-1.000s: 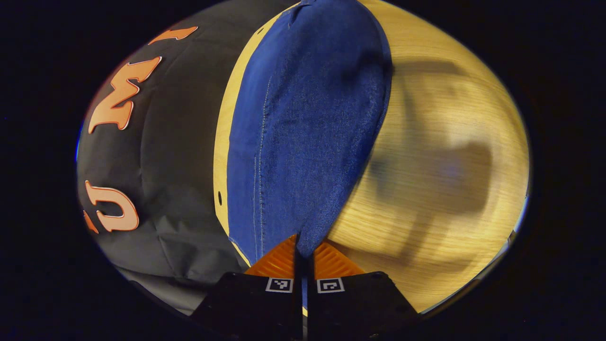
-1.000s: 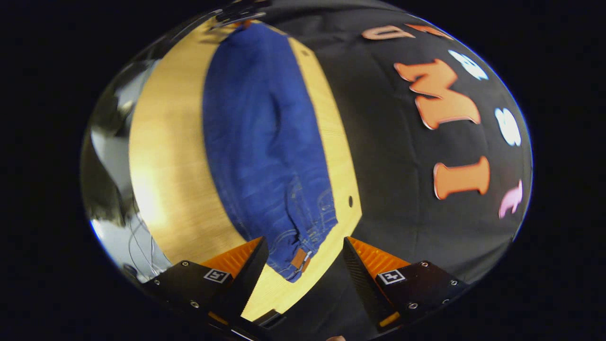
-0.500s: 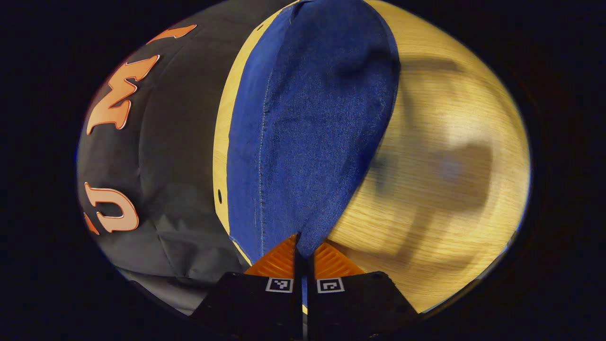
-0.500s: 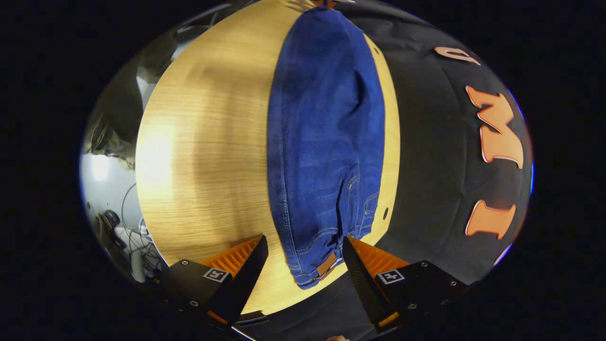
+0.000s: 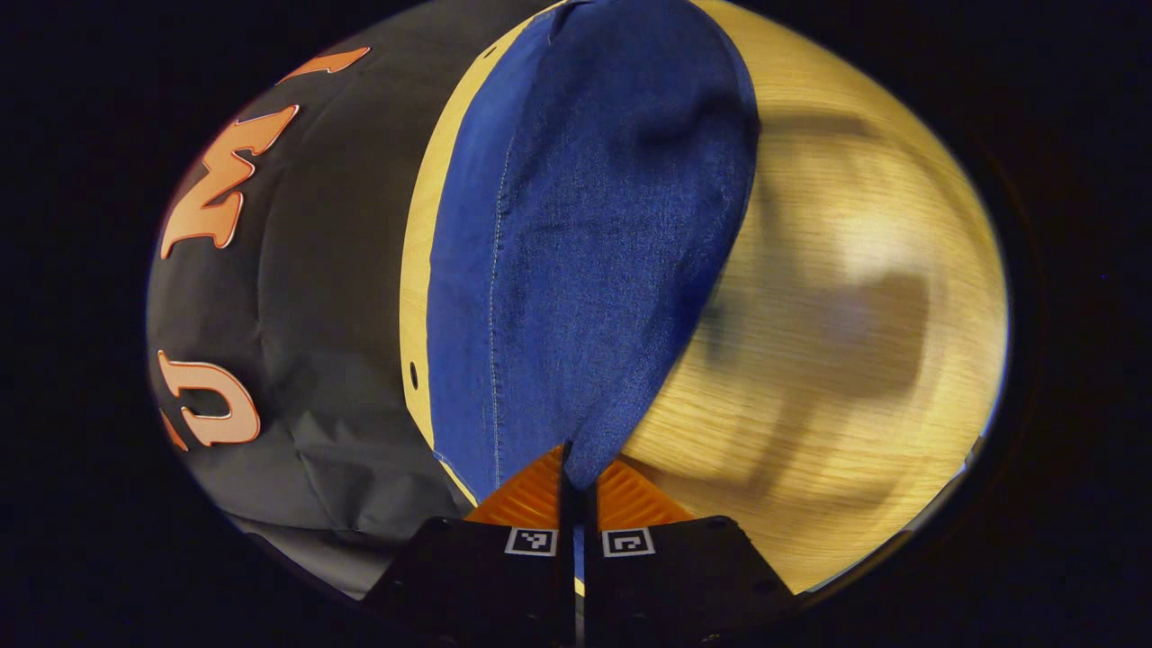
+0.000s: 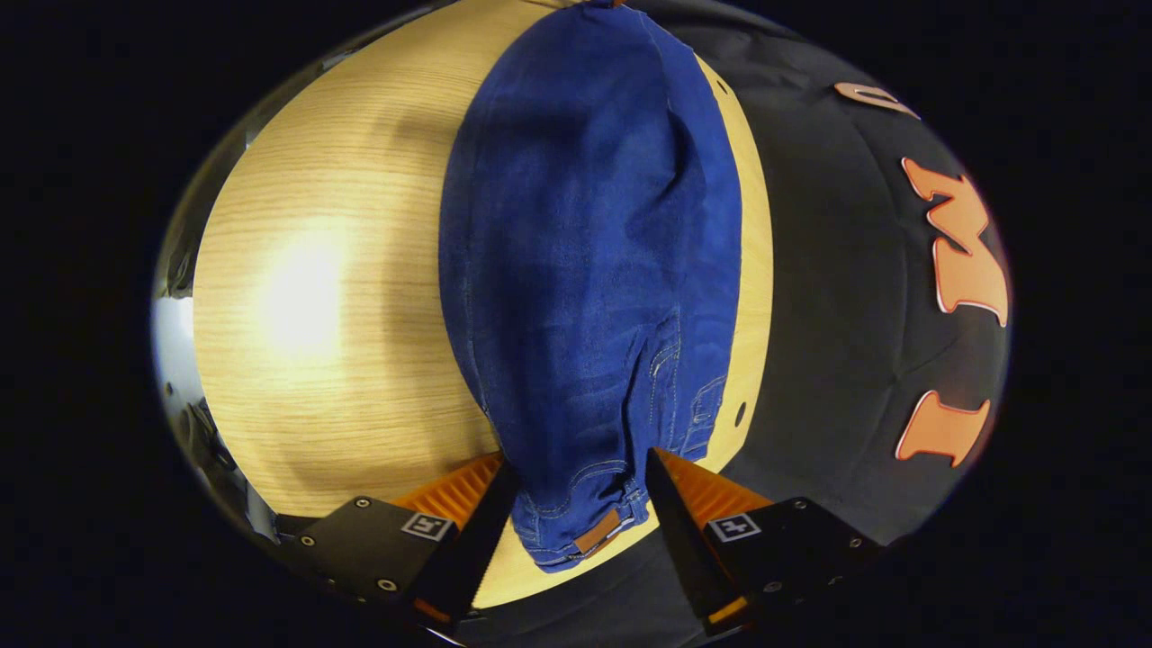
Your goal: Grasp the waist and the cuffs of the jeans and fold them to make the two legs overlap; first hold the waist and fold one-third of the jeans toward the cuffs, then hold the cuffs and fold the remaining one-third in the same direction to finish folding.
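Note:
The blue jeans [image 5: 585, 225] lie lengthwise on the wooden table [image 5: 855, 360], close to its edge by the black cloth wall. My left gripper [image 5: 578, 468] is shut on the cuff end, and the denim rises straight out from between its fingers. In the right gripper view the jeans [image 6: 585, 270] stretch away from me, waist end nearest, with a brown patch [image 6: 598, 533] on the waistband. My right gripper [image 6: 578, 463] stands open, one finger on each side of the waist. Its fingers [image 6: 468, 508] lie beside the denim without pressing on it.
Bare table [image 6: 315, 360] spreads to the left of the jeans in the right gripper view. A small dark hole [image 6: 740, 414] sits in the narrow strip of tabletop between the jeans and the cloth wall [image 6: 855, 315]. The table's near edge runs just under the waistband.
My right gripper has swung round and moved in on the waist, which now lies between its open fingers. The left gripper has stayed shut on the cuff, barely shifting.

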